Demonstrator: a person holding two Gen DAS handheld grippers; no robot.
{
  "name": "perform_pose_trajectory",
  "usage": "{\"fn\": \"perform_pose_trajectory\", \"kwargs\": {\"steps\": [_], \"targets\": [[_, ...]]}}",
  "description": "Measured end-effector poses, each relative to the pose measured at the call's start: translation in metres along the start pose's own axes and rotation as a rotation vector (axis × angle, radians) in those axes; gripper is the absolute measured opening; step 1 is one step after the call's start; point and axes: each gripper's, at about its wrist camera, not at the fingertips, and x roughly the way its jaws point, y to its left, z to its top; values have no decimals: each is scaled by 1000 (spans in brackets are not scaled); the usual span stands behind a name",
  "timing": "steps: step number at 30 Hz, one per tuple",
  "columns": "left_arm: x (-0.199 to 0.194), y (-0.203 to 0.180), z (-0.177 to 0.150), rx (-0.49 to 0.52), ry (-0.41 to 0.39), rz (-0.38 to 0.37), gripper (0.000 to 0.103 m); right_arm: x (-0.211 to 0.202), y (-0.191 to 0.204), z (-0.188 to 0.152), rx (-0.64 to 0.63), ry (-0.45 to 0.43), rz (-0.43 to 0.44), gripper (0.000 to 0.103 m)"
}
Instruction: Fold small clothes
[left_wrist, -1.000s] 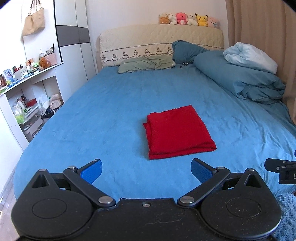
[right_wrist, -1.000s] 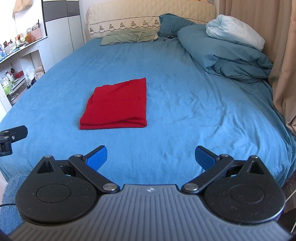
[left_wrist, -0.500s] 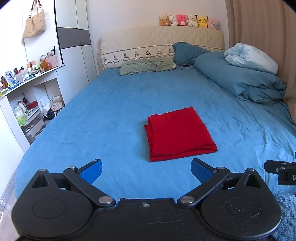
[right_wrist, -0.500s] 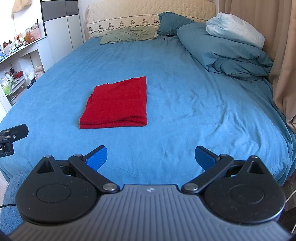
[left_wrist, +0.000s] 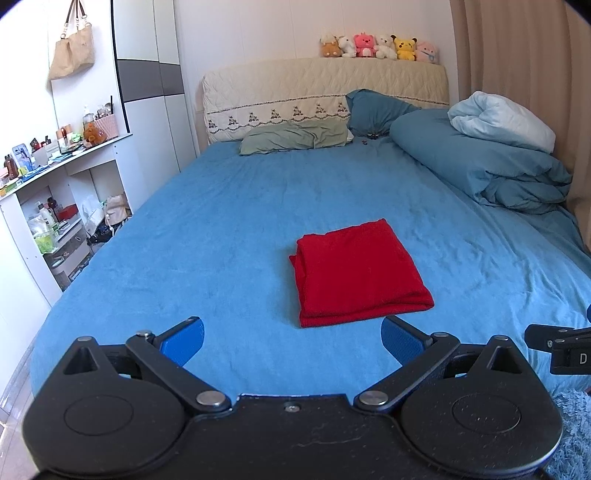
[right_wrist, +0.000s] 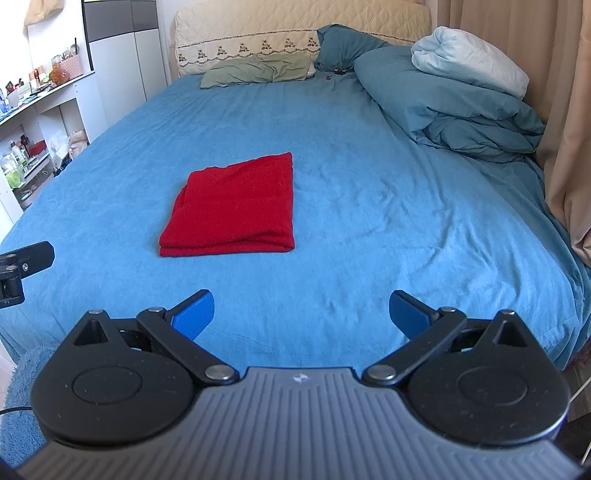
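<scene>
A red garment (left_wrist: 358, 271) lies folded into a flat rectangle on the blue bed sheet (left_wrist: 229, 229); it also shows in the right wrist view (right_wrist: 234, 208). My left gripper (left_wrist: 291, 339) is open and empty, held near the foot of the bed, short of the garment. My right gripper (right_wrist: 301, 314) is open and empty, also back from the garment, which lies ahead and to its left. Part of the right gripper (left_wrist: 557, 345) shows at the right edge of the left wrist view, and part of the left gripper (right_wrist: 22, 266) at the left edge of the right wrist view.
A rolled blue duvet (left_wrist: 491, 166) with a pale blanket (left_wrist: 502, 122) lies along the bed's right side by the curtain (right_wrist: 569, 122). Pillows (left_wrist: 295, 136) and a headboard (left_wrist: 317, 92) are at the far end. White shelves (left_wrist: 48, 206) with clutter stand left. A shaggy blue rug (left_wrist: 572, 428) lies below.
Both grippers have drawn back slightly and tilted up a little, so the red garment sits slightly lower in both views. The jaws stayed open. The garment has not moved.
</scene>
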Motion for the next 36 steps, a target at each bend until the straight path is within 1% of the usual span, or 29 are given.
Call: {"fn": "perform_pose_trajectory", "kwargs": {"steps": [16, 23, 26, 36], "targets": [[1, 2, 0, -18, 9, -7, 103, -1, 3, 2, 2, 3, 5, 103], [1, 1, -1, -5, 5, -9, 103, -2, 5, 2, -4, -3, 2, 103], [2, 1, -1, -8, 9, 3, 103, -3, 6, 2, -5, -4, 1, 103], [2, 1, -3, -13, 0, 3, 103, -3, 7, 2, -7, -5, 1, 103]]}}
